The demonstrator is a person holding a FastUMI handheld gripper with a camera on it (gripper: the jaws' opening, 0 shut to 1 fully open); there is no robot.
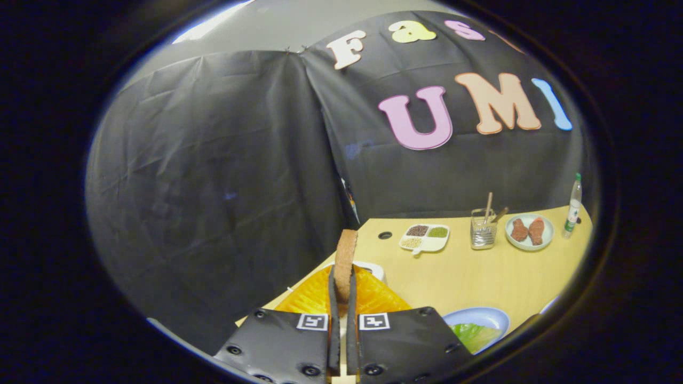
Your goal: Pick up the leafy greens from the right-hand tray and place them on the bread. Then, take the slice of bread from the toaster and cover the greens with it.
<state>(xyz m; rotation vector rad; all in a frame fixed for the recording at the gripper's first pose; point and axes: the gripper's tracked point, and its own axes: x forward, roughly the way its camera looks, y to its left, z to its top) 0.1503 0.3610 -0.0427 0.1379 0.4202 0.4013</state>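
Bread slice (345, 261) stood upright on edge, long axis vertical, pinched between gripper (342, 290) fingers above orange toaster (315, 296), greens (472, 336) alongside.

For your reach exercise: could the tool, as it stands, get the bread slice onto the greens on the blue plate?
Probably yes: the tool grips the bread slice above the toaster, and nothing blocks the blue plate.

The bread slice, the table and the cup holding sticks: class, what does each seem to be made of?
Bread slice, clamped upright between the gripper fingers: a brown, grainy, matt surface, either real or foam. Table: pale wood or laminate, smooth and lightly shiny. Cup: clear glass or plastic, since the sticks show through it.
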